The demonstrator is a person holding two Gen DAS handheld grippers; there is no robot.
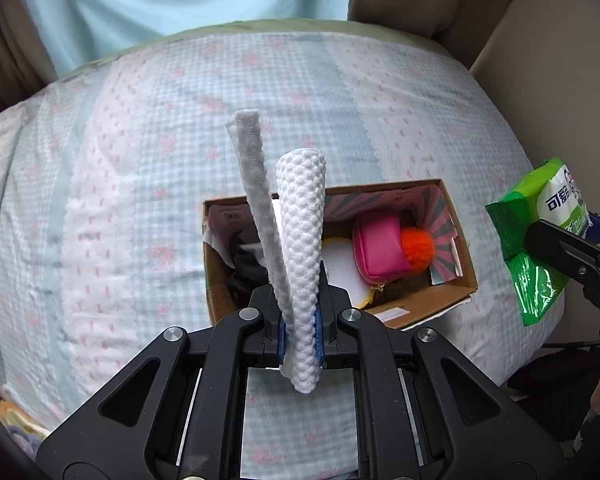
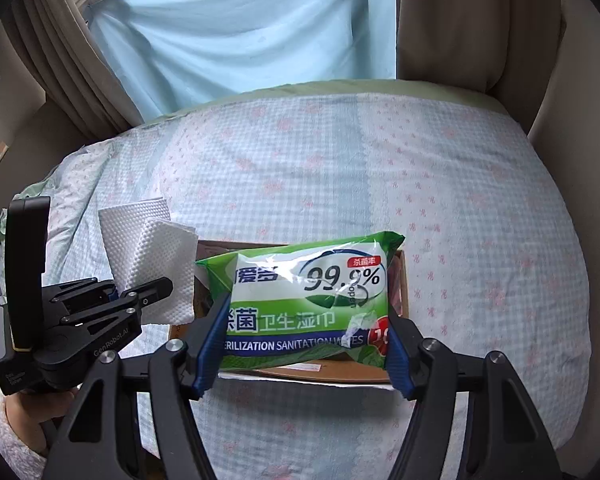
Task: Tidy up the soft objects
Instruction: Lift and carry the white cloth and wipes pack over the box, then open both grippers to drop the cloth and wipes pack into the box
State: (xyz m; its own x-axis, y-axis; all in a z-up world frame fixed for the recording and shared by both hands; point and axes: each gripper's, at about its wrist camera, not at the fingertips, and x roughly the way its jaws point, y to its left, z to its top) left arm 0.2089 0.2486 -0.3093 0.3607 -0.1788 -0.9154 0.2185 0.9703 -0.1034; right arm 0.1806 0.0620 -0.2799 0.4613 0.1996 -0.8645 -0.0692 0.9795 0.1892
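Partly done: cardboard box on the bedspread already holding pink pouch, orange pompom, sth dark + sth white. Two items left, both in the air above the box. Left gripper clamped tight on folded white cloth, hanging over box's left end. Right gripper part-open, pads squeezing green wet-wipes pack over box middle. Remaining: lower both in, let go

Wipes pack hides most of box; pack's left lettering covered by gripper pad.
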